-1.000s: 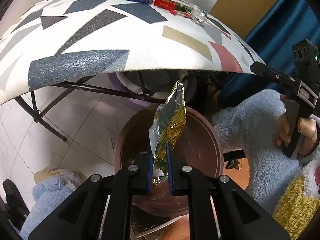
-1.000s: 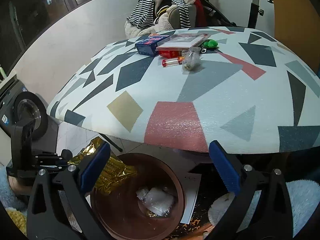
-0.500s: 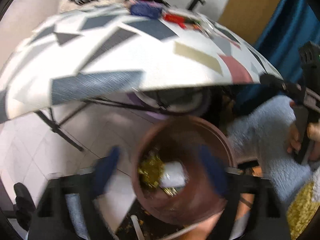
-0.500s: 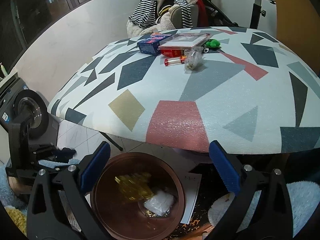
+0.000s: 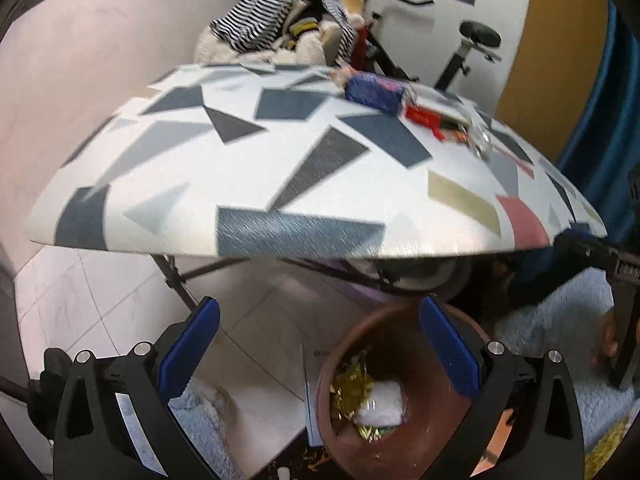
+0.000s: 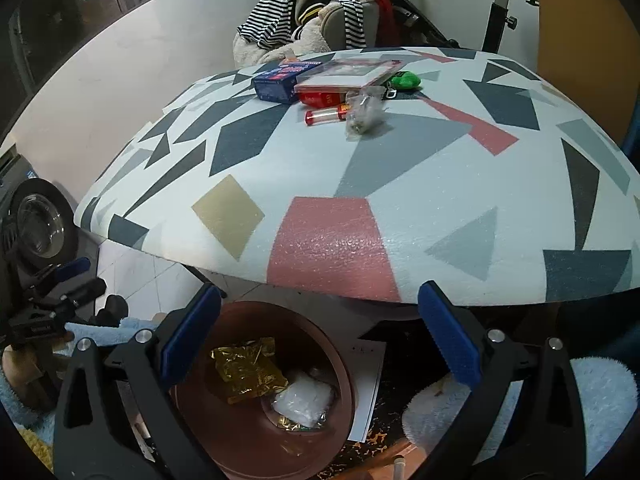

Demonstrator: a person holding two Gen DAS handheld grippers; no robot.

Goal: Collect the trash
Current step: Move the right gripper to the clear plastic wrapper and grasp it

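Observation:
A crumpled gold foil wrapper (image 5: 352,384) (image 6: 248,368) lies inside the brown round bin (image 5: 416,432) (image 6: 240,432), beside a white plastic bag (image 5: 380,404) (image 6: 304,398). My left gripper (image 5: 320,344) hangs above the bin's left side, open, with nothing between its blue pads. My right gripper (image 6: 320,332) is open too and empty, above the bin at the near edge of the patterned table (image 6: 400,184). On the table's far side lie a clear crumpled bag (image 6: 364,110), a red tube (image 6: 324,116) and a blue box (image 6: 280,80).
The bin stands on the floor under the table's edge, with white paper (image 6: 368,392) beside it. A flat packet (image 6: 348,72) and a green object (image 6: 406,80) sit by the box. Behind the table are a chair with striped clothing (image 6: 304,4) and an exercise bike (image 5: 476,40).
My left gripper has opened and the gold wrapper has dropped into the bin. The left hand has since risen and tipped up towards the table. The right gripper has not moved.

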